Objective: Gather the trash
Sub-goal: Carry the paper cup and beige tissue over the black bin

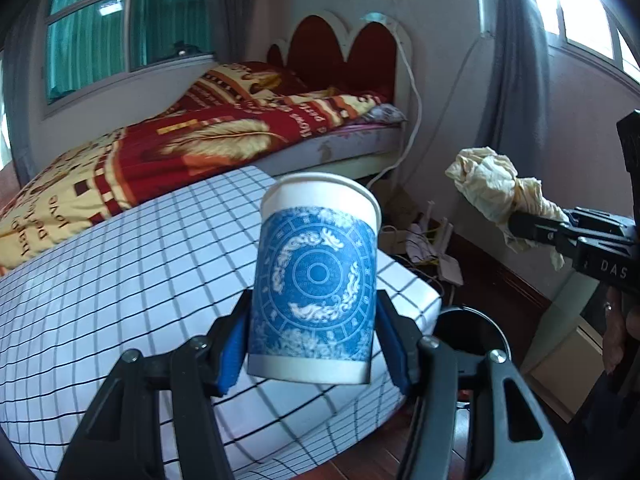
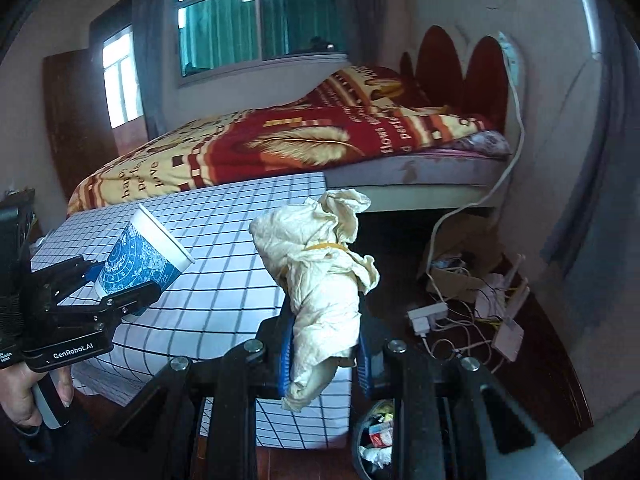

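My left gripper (image 1: 314, 344) is shut on a white paper cup with a blue pattern (image 1: 316, 280) and holds it in the air over the checked mattress. It also shows in the right wrist view (image 2: 142, 260), tilted. My right gripper (image 2: 324, 344) is shut on a crumpled cream paper wad (image 2: 324, 276), held up in the air. The wad also shows in the left wrist view (image 1: 496, 196). A black trash bin (image 2: 376, 436) with rubbish inside sits on the floor just below my right gripper. Its rim shows in the left wrist view (image 1: 480, 328).
A white mattress with a black grid (image 1: 120, 288) lies on the floor in front of a bed with a red and yellow blanket (image 1: 180, 140). Cables, a power strip and a router (image 2: 460, 320) lie on the dark wood floor by the wall.
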`<state>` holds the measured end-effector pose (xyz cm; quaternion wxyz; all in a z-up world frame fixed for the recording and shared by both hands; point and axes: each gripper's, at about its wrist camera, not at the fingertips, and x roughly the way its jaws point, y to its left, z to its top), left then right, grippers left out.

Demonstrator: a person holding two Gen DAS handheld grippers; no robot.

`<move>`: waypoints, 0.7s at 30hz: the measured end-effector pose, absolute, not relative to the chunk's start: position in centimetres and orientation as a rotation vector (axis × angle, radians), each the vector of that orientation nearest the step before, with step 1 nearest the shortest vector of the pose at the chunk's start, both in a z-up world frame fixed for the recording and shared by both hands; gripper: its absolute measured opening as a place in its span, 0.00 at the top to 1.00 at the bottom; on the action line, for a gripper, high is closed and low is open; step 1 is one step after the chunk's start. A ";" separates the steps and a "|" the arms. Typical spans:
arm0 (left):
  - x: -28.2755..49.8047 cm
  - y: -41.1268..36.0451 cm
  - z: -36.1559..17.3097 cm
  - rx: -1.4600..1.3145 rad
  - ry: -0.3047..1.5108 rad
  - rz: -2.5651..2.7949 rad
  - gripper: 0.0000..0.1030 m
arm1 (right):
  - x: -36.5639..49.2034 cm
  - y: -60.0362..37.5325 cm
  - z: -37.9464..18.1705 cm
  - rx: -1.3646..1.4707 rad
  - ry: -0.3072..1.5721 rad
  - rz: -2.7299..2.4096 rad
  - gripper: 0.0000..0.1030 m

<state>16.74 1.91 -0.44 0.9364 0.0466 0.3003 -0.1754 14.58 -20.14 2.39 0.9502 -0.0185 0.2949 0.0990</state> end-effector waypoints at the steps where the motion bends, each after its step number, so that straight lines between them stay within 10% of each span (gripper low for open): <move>1: 16.7 1.5 -0.5 0.099 0.614 -0.367 0.43 | 14.4 -20.7 2.3 -0.034 0.602 0.190 0.74; 21: 16.7 -7.5 -2.7 0.154 0.660 -0.543 0.43 | 11.0 -30.7 -0.5 0.037 0.653 0.008 0.74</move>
